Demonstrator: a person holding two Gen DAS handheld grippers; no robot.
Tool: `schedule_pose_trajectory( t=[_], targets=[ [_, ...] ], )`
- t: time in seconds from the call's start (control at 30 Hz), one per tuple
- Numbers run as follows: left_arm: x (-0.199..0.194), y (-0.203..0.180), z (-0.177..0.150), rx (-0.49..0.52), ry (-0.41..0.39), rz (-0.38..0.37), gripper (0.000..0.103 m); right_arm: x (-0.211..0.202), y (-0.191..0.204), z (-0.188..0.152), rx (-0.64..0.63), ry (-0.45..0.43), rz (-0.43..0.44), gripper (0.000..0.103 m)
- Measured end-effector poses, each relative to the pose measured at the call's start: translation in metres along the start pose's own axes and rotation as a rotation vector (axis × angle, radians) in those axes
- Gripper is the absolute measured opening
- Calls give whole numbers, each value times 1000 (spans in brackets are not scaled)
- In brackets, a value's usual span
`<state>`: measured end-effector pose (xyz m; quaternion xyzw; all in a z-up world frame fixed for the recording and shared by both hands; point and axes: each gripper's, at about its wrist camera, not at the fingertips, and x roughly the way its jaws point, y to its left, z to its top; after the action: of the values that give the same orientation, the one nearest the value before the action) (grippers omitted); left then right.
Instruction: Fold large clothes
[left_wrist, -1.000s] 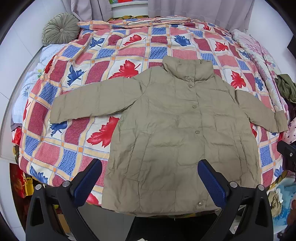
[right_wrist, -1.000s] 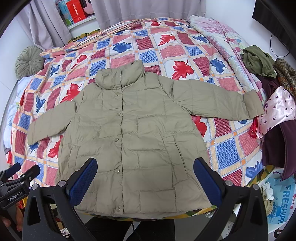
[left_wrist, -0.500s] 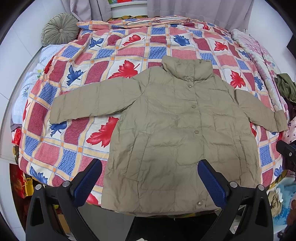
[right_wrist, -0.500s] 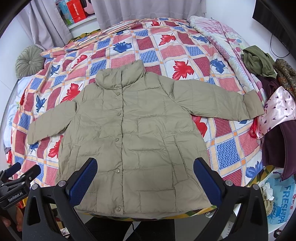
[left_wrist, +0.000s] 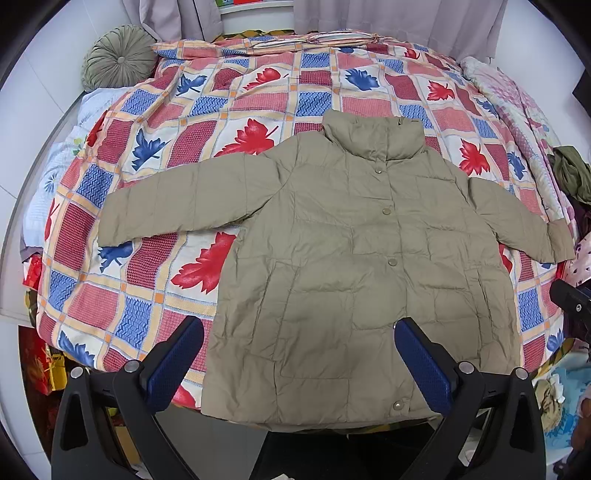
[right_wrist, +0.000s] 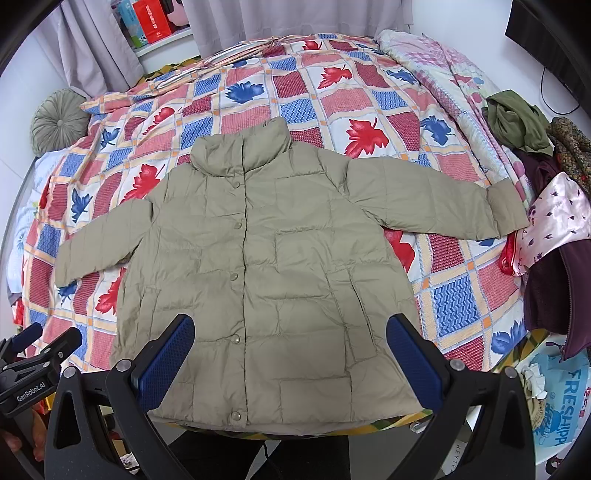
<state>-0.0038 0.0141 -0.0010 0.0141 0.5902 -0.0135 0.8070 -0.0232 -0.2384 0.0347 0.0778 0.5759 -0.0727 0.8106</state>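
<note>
Across the quilt (left_wrist: 229, 107) lies a soft, puffy, likely slippery jacket (left_wrist: 354, 258); pinch sleeve cuffs at 9 and 3 o'clock; left gripper (left_wrist: 299, 363) and right gripper (right_wrist: 290, 360) both spread, empty

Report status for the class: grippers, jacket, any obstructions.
Left gripper open, right gripper open, both empty. Jacket flat, unfolded, sleeves spread. Clothes pile beside the far sleeve.
</note>
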Motion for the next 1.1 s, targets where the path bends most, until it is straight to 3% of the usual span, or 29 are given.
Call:
schedule_pose_trajectory(
  t=[1.1],
  targets=[
    [-1, -1, 0, -1, 4, -4, 103, 1, 2, 1, -2, 5, -1, 103]
  ],
)
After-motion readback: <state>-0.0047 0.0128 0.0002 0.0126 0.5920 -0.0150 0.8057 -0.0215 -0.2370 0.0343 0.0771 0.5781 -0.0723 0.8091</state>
